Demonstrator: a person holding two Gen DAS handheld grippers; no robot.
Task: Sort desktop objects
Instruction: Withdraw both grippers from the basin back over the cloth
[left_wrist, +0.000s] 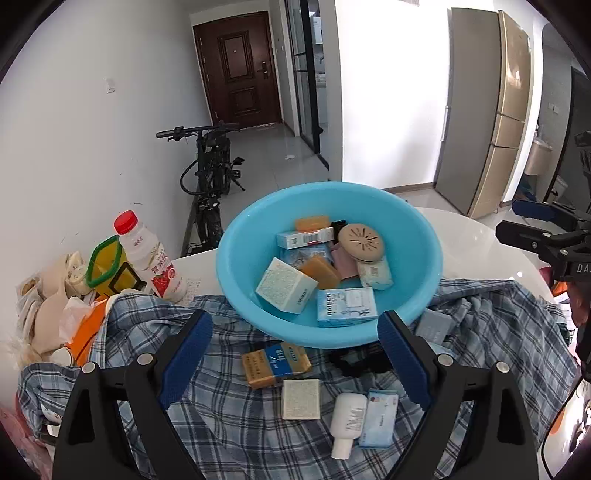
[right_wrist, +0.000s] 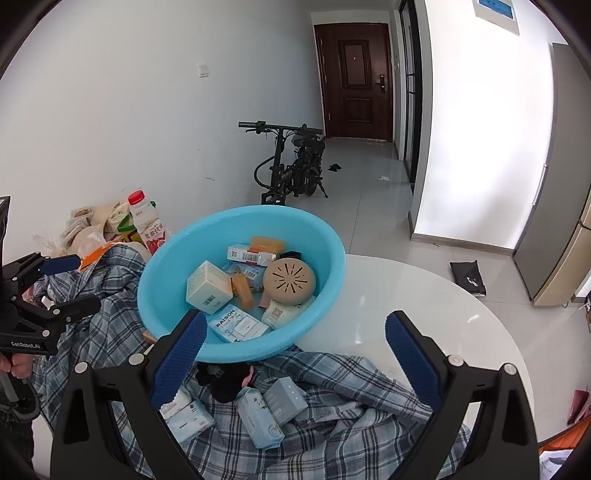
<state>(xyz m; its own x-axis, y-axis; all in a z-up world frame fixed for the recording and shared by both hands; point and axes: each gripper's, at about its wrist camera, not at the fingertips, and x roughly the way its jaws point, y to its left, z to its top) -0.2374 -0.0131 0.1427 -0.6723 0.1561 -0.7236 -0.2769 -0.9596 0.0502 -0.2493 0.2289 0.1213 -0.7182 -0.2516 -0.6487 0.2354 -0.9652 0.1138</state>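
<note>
A blue basin (left_wrist: 236, 266) (right_wrist: 325, 236) sits on a plaid cloth (left_wrist: 229, 424) (right_wrist: 332, 435) and holds several small boxes, soaps and a round tan disc (left_wrist: 361, 238) (right_wrist: 289, 280). My left gripper (left_wrist: 295, 354) is open and empty above loose items on the cloth: a yellow-blue pack (left_wrist: 275, 363), a pale square box (left_wrist: 301, 398), a white bottle (left_wrist: 347, 419) and a light blue packet (left_wrist: 380, 417). My right gripper (right_wrist: 293, 345) is open and empty at the basin's near rim, above tissue packets (right_wrist: 258, 417) and a grey box (right_wrist: 286, 400).
A red-capped drink bottle (left_wrist: 147, 254) (right_wrist: 147, 221), a green-rimmed container (left_wrist: 105, 266) and crumpled bags (left_wrist: 44, 306) crowd the table's left. The white round table (right_wrist: 406, 314) lies to the right. A bike (left_wrist: 214, 177) leans on the wall beyond.
</note>
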